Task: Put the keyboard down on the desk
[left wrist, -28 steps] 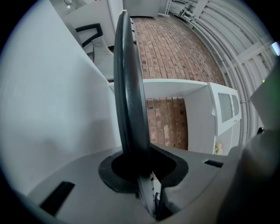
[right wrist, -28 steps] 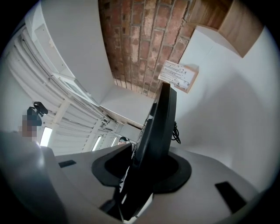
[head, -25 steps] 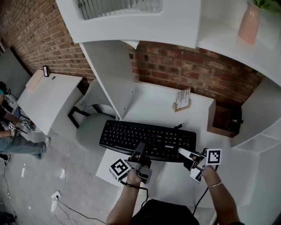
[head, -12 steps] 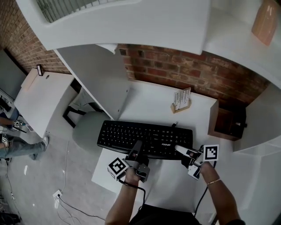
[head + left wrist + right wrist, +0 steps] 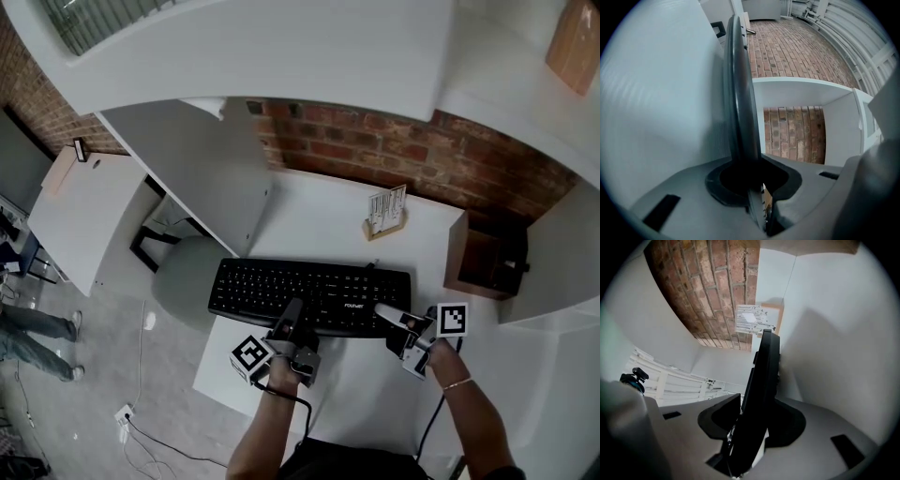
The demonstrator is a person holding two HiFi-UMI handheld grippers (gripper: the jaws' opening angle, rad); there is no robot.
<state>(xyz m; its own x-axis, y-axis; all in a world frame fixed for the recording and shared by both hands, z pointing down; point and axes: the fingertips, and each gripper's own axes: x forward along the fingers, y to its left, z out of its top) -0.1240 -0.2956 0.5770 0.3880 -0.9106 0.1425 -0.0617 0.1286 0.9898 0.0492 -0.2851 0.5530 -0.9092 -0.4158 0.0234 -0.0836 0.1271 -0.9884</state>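
Observation:
A black keyboard (image 5: 309, 286) lies flat across the front of the white desk (image 5: 328, 225), its left end reaching out past the desk's edge. I cannot tell whether it rests on the desk or hangs just above it. My left gripper (image 5: 292, 316) is shut on the keyboard's near edge left of the middle. In the left gripper view the keyboard (image 5: 738, 93) runs edge-on away from the left gripper (image 5: 752, 176). My right gripper (image 5: 387, 315) is shut on the near right corner. There the keyboard (image 5: 761, 376) stands between the pads of the right gripper (image 5: 752, 420).
A small wooden holder with a card (image 5: 385, 214) stands behind the keyboard near the brick wall. A brown open box (image 5: 480, 258) sits at the desk's right end. A tall white panel (image 5: 202, 159) borders the desk's left side, with a grey chair (image 5: 183, 274) beneath.
The head view has tilted and shifted a little. Both grippers keep the same hold on the keyboard, which stays about where it was. A person's legs at the far left have moved off.

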